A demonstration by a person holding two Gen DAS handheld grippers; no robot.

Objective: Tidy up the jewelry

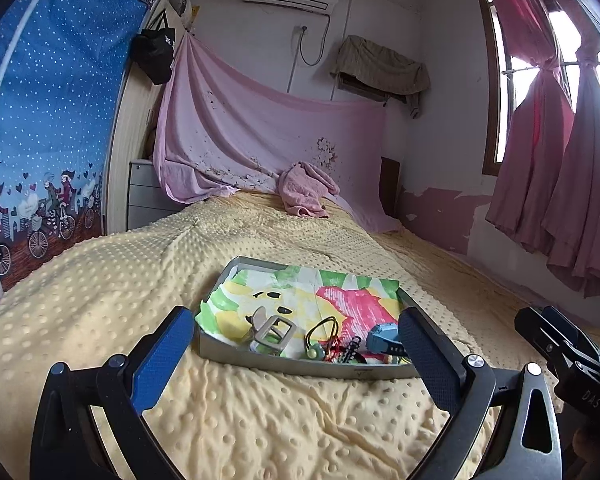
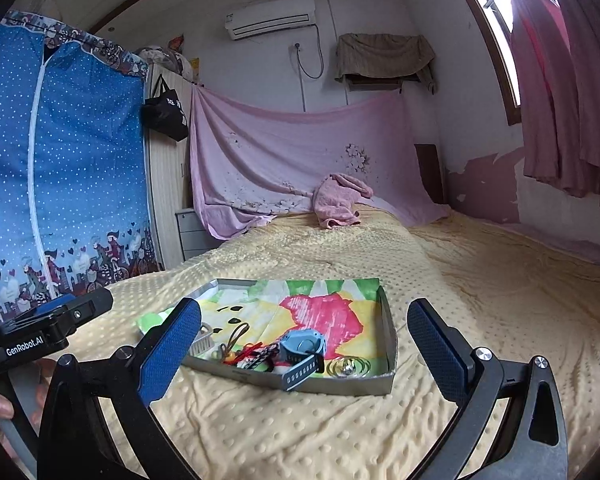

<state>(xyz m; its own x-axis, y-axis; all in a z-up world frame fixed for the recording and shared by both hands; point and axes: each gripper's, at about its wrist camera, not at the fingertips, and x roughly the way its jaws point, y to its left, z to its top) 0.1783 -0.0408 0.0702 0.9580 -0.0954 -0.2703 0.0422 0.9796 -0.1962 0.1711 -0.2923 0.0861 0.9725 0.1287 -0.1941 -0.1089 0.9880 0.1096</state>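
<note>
**Grippers over tray, both empty**

While both hang spread wide, left gripper [image 1: 296, 344] and right gripper [image 2: 304, 340] hold nothing. Tray [image 2: 388, 316], on bed [image 2: 480, 280]: watch [image 2: 300, 350], buckle [image 1: 274, 334], hair ties [image 1: 320, 330], rings [image 2: 348, 368] along near edge.

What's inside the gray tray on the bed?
The gray tray holds colourful painted paper, a blue watch, a buckle, silver rings, and a black hair tie. The paper hides the tray's bottom.
</note>
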